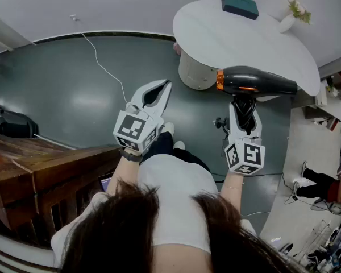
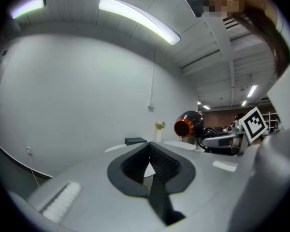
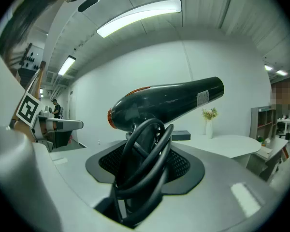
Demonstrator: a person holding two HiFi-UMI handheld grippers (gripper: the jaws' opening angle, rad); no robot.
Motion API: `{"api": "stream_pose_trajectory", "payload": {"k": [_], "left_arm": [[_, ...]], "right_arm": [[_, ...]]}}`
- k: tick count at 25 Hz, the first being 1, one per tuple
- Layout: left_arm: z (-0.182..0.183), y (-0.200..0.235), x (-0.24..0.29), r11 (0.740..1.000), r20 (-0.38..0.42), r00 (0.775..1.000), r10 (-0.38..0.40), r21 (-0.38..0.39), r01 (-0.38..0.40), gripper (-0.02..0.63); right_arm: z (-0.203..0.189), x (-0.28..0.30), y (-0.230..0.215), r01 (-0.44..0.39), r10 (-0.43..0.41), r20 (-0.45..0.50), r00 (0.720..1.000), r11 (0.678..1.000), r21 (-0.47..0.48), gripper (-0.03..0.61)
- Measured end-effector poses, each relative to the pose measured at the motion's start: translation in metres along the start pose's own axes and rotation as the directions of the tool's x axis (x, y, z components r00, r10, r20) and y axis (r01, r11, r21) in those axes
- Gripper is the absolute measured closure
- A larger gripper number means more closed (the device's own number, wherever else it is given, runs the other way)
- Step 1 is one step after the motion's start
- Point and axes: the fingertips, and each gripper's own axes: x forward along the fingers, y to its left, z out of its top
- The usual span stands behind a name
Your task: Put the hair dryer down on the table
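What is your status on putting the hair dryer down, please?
Right gripper shut on hair dryer, not yet down. Left gripper shut, empty. Box, vase on table, far side.

Overhead plus two level views toward table [image 1: 216,33]

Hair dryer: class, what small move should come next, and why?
Probably carry it forward over the table, then lower it. The right tool grips the hair dryer by its handle, with the cord looped there. It hangs in the air by the table's near edge, and the tabletop lies ahead and lower.
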Motion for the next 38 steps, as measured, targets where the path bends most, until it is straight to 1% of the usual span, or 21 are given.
{"api": "stream_pose_trajectory", "payload": {"k": [8,14,19,27,34,38], "left_arm": [[-0.004,-0.007,0.004,1.0,-0.005,1.0,0.011,0.011,-0.011,0.555],[0.0,0.005,0.045,1.0,-0.018,1.0,0.0,0.019,0.001,0.555],[0.0,0.035,0.089,1.0,-0.02,1.0,-0.009,0.014,0.009,0.555],[0.016,0.092,0.165,0.999,-0.029,0.999,-0.046,0.019,0.046,0.555],[0.018,0.147,0.201,0.997,-0.034,0.997,-0.069,0.016,0.069,0.555],[0.019,0.174,0.218,0.996,-0.041,0.995,-0.087,0.0,0.087,0.555]], "right_arm": [[-0.003,-0.001,-0.006,-0.026,0.026,0.004,1.0,0.999,0.035,0.367],[-0.003,0.033,-0.029,-0.021,0.021,-0.002,1.0,0.998,0.065,0.367],[-0.001,0.083,-0.039,-0.023,0.024,-0.019,1.0,0.998,0.066,0.367],[0.023,0.178,-0.05,-0.014,0.016,-0.018,1.0,0.997,0.073,0.367],[0.03,0.236,-0.046,0.017,-0.015,-0.023,1.0,0.996,0.087,0.367],[0.033,0.26,-0.041,0.049,-0.046,-0.04,0.998,0.996,0.077,0.367]]}}
